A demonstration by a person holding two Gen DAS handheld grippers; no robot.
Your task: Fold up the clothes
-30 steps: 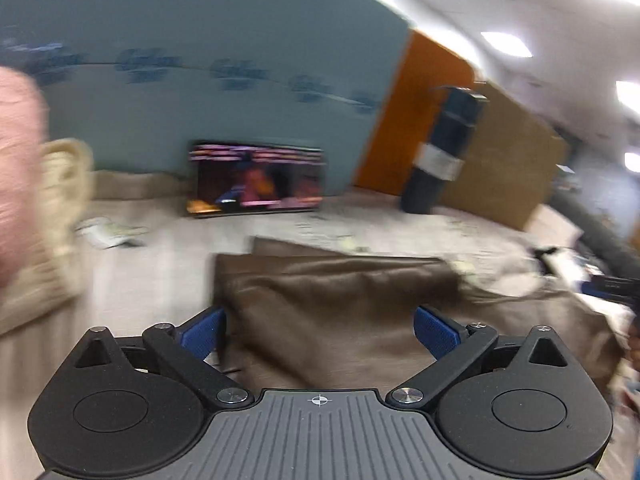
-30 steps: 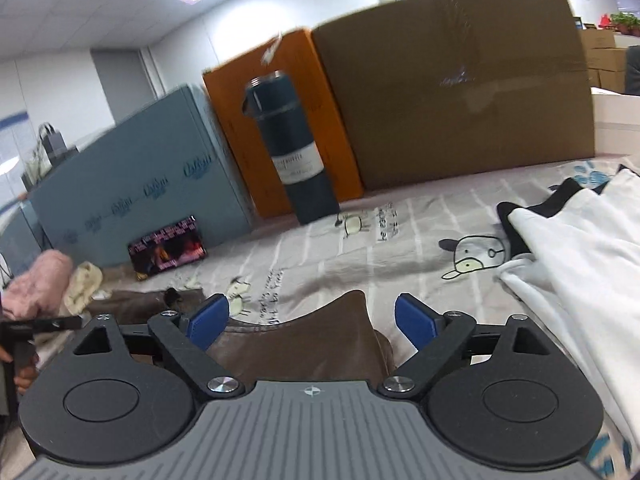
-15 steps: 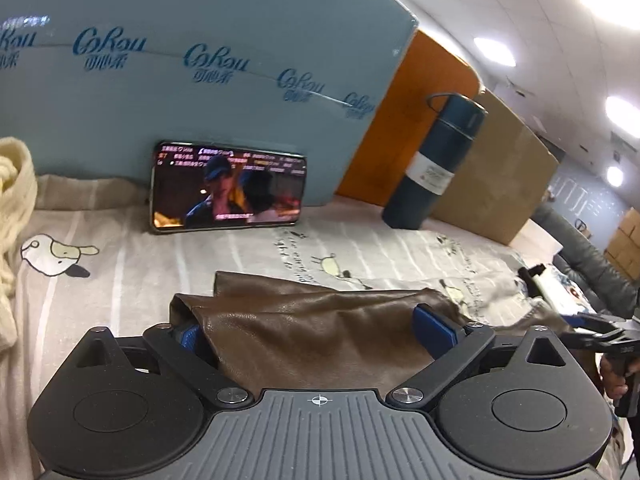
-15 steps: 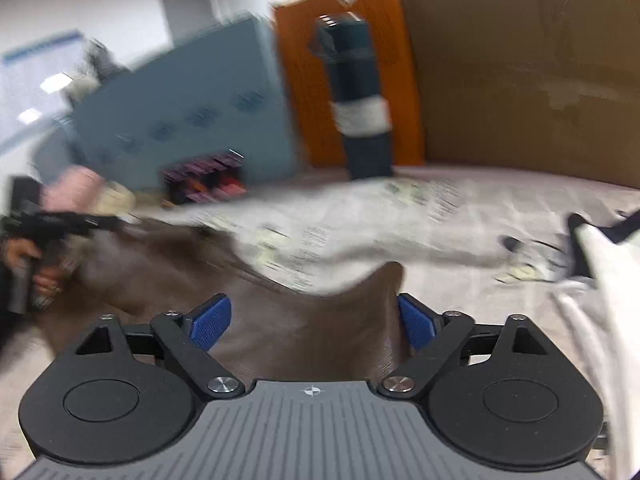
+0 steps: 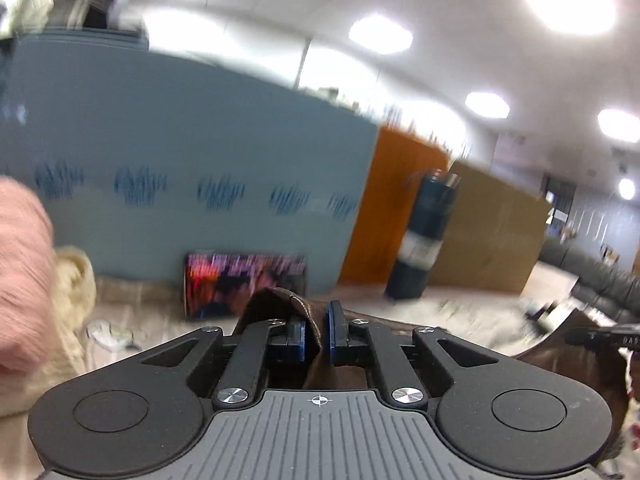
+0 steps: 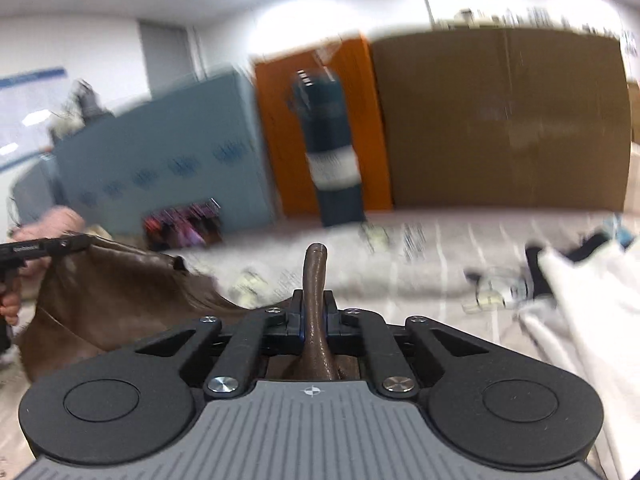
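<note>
A brown leather-like garment [image 6: 108,300] hangs lifted between my two grippers above the bed. My left gripper [image 5: 316,334] is shut on one corner of the brown garment [image 5: 292,304], which pokes up between its blue pads. My right gripper [image 6: 315,316] is shut on another corner, a fold [image 6: 316,272] standing up between its pads. The left gripper also shows at the left edge of the right wrist view [image 6: 44,246], holding the cloth's far end. The right gripper shows at the right edge of the left wrist view [image 5: 604,336].
A printed bedsheet [image 6: 432,248] covers the surface. At the back stand a blue board [image 5: 180,168], a phone with a lit screen [image 5: 244,280], a dark blue flask [image 5: 424,240] and cardboard [image 6: 500,120]. Pink and cream clothes [image 5: 24,276] lie left; white clothes [image 6: 584,300] lie right.
Both grippers have gone from open around the brown garment's edges to shut on them. They have lifted the cloth off the bed, and both views have tilted upward.
</note>
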